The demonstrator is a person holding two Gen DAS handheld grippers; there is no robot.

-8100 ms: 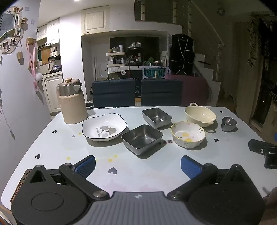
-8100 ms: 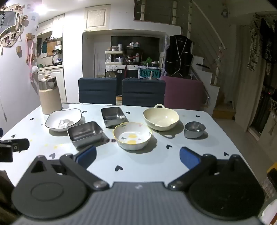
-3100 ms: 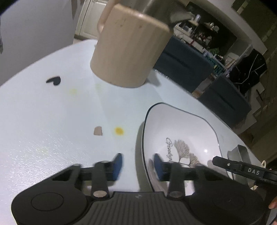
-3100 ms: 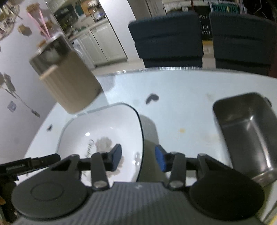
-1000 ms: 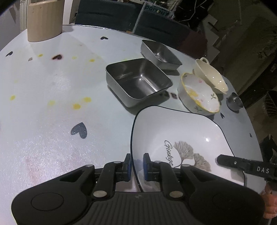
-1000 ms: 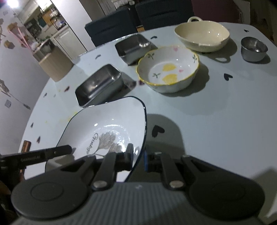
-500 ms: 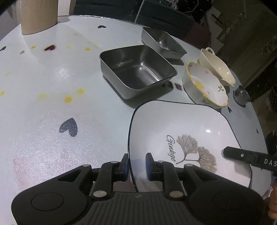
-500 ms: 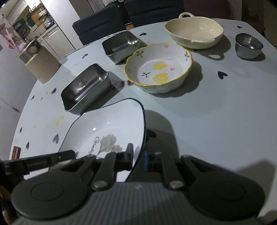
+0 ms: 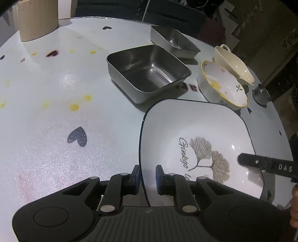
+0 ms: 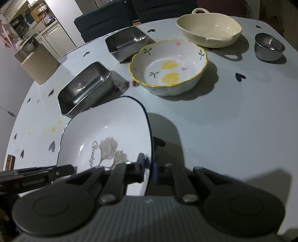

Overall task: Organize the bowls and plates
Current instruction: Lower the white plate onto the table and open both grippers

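Between my left fingers (image 9: pixel 148 176) runs the dark-lined rim of the square plate (image 9: pixel 195 134), the white one with the ginkgo sprig. They are narrow and closing: the outer pad sits against the rim, but I cannot tell whether the inner one presses the wall. Across the plate, on its opposite edge, my right fingers (image 10: pixel 149 170) stand narrower and pinch the rim from both sides. Whether the plate rests on the bench (image 9: pixel 55 83) or hangs just clear of it, I cannot tell; it throws a broad shadow to the right of my right fingers. Ahead of both pairs, just past the plate's far edge, sits the large steel tray (image 9: pixel 149 72), and beyond it, further on, the smaller steel tray (image 9: pixel 173 40). Ahead and to the right of my left fingers is the flowered bowl (image 9: pixel 221 85) with its yellow scalloped rim, near the plate's far corner; the cream bowl (image 9: pixel 232 63) with a loop handle lies just behind it, and the small steel cup (image 10: pixel 269 46) stands apart at the far right. The bench is pale, glossy and rounded, printed with dark hearts and dotted with yellow spots to the left of my left fingers. Far ahead on the left a ribbed beige canister (image 9: pixel 35 20) stands at the bench's edge. Behind the bench are dark chairs (image 10: pixel 104 16) and white kitchen cabinets (image 10: pixel 54 35) in a dim room.
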